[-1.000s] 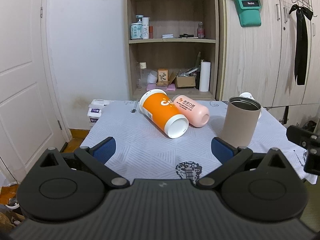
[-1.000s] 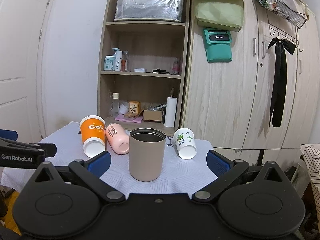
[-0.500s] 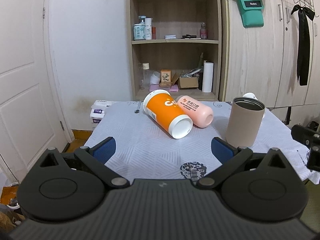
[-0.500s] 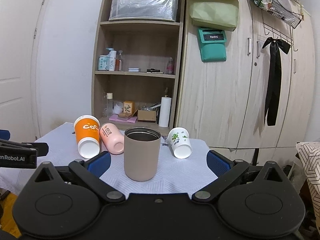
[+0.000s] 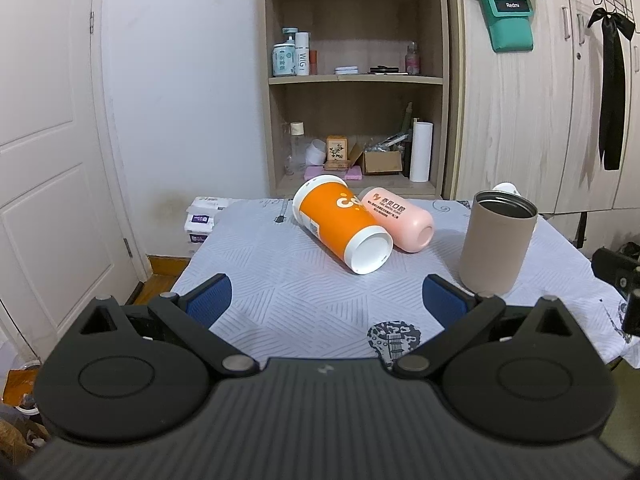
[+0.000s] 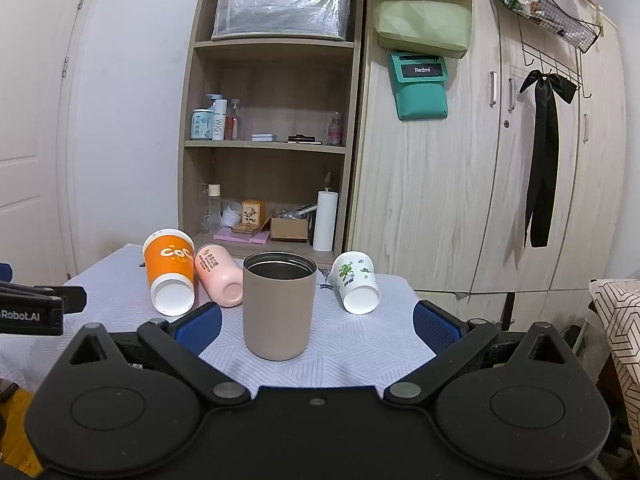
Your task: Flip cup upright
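An orange cup [image 5: 340,224] [image 6: 170,270] lies on its side on the table, base toward me. A pink cup [image 5: 400,220] [image 6: 218,276] lies beside it on its right, touching it. A white cup with green print [image 6: 356,284] lies on its side at the right; only its edge [image 5: 505,188] shows in the left wrist view. A tan cup [image 5: 496,240] [image 6: 278,306] stands upright. My left gripper [image 5: 326,300] is open and empty, short of the orange cup. My right gripper [image 6: 318,326] is open and empty, in front of the tan cup.
The table has a pale patterned cloth [image 5: 280,280] [image 6: 360,344]. A wooden shelf unit [image 5: 354,80] and wardrobe doors [image 6: 480,200] stand behind it. A white door [image 5: 48,140] is at the left. Boxes [image 5: 202,220] sit by the table's far left corner.
Both grippers have drawn back slightly from the table and stayed open. The cups have not moved.
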`<state>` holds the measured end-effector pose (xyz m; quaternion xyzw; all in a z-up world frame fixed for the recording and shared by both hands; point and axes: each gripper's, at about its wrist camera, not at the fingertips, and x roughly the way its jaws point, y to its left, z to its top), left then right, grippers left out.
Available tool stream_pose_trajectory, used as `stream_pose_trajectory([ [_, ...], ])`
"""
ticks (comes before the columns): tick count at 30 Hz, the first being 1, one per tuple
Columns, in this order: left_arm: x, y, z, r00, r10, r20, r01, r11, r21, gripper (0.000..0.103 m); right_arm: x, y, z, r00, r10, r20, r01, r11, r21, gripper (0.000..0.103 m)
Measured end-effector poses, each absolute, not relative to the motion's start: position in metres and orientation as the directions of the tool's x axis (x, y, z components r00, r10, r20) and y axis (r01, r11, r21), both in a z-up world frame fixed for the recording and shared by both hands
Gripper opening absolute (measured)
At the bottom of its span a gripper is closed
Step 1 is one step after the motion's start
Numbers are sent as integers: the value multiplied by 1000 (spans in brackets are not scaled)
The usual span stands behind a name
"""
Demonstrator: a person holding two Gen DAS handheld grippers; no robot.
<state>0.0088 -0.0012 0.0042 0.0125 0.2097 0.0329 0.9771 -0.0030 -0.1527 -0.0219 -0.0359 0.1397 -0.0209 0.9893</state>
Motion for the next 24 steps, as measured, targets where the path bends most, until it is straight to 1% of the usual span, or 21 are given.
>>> stream_pose_trajectory([
  [15,11,2,2,902,82,-425,-75,997,33,103,-4,-153,-22,959,-46,-279,24,996,-84,103],
  [24,3,0,6,919,90,-384,-77,996,50,103,-4,-152,-22,958,-47,-281,25,996,-83,103],
])
